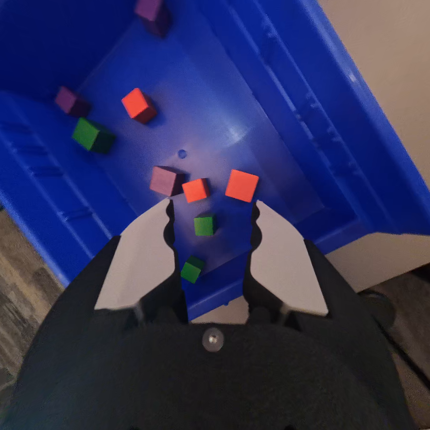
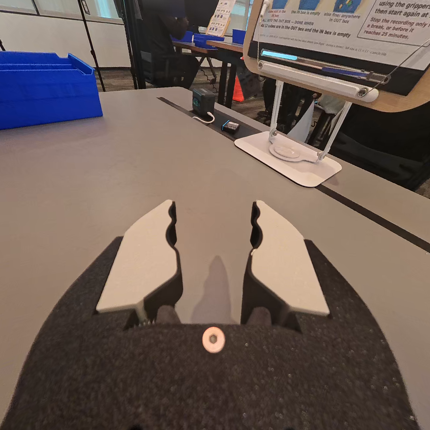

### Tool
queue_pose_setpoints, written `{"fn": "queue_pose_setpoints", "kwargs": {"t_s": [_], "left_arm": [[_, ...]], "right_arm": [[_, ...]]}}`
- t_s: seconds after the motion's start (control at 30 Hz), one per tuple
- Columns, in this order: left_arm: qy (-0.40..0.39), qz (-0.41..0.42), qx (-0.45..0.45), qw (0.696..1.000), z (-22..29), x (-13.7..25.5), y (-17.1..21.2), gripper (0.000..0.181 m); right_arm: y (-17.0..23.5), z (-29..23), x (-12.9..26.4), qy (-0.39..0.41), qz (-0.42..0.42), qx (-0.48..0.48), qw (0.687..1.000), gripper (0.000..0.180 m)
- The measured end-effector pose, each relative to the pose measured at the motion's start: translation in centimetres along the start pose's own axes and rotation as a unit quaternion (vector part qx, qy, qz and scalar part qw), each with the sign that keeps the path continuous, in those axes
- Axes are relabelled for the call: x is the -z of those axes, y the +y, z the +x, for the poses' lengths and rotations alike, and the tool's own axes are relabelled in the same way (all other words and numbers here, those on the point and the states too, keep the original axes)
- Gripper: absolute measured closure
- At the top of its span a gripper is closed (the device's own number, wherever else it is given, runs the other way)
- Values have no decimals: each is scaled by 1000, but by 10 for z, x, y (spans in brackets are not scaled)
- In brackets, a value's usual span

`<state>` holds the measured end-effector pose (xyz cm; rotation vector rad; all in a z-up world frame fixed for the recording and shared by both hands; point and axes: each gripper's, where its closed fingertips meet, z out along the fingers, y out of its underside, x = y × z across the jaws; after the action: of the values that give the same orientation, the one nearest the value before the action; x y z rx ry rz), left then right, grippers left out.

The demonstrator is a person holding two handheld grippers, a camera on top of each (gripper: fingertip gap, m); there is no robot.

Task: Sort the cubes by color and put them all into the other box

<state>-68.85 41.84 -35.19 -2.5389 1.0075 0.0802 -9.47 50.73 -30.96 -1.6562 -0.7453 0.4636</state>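
Cubes lie loose on the floor of a blue box (image 1: 290, 97), seen in the left wrist view. Going from left to right, there is a purple cube (image 1: 69, 101) by the wall, a green cube (image 1: 89, 135) just beside it, then an orange cube (image 1: 137, 104) on its own. Nearer the middle, another purple cube (image 1: 166, 180) touches a small orange cube (image 1: 195, 189), and a bigger-looking orange cube (image 1: 242, 185) sits near them. The left gripper (image 1: 212, 202) hangs over the box with its jaws wide and nothing in them. A small green cube (image 1: 204, 225) shows between its fingers.

The cubes look hard, light and smooth, like painted wood. I think they will not squash or break. Pinching two flat sides, not the corners, should hold best.

The right gripper (image 2: 213, 202) is low over the grey table (image 2: 116, 186), wide and holding nothing. A second blue box (image 2: 46, 93) stands far to its left.
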Motion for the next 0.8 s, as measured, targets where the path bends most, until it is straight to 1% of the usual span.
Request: {"fn": "queue_pose_setpoints", "kwargs": {"t_s": [0.1, 0.27, 0.43, 0.57, 0.63, 0.7, 0.73, 0.8], "left_arm": [[30, 2, -51, 998, 14, -8, 0, 118], [61, -11, -104, 993, 19, -18, 1, 124], [88, -65, -118, 987, 21, -33, 13, 137], [107, -68, -109, 986, 28, -43, 12, 149], [97, -70, -100, 988, 24, -46, 11, 152], [59, -65, -94, 992, 9, -42, 8, 152], [40, -48, -87, 994, 1, -35, 2, 152], [1, 15, -62, 998, -18, -14, -19, 152]], "right_arm": [[0, -1, -1, -7, 3, -11, 1000, 118], [3, -3, -3, -12, -3, -16, 1000, 117], [2, -7, -5, -13, -2, -11, 1000, 117], [2, -8, -6, -14, -4, -9, 1000, 117], [3, -7, -5, -14, -4, -11, 1000, 118], [3, -5, -4, -14, -4, -14, 1000, 118], [3, -5, -4, -15, -4, -17, 1000, 119], [2, -5, -3, -19, 0, -27, 999, 119]]}}
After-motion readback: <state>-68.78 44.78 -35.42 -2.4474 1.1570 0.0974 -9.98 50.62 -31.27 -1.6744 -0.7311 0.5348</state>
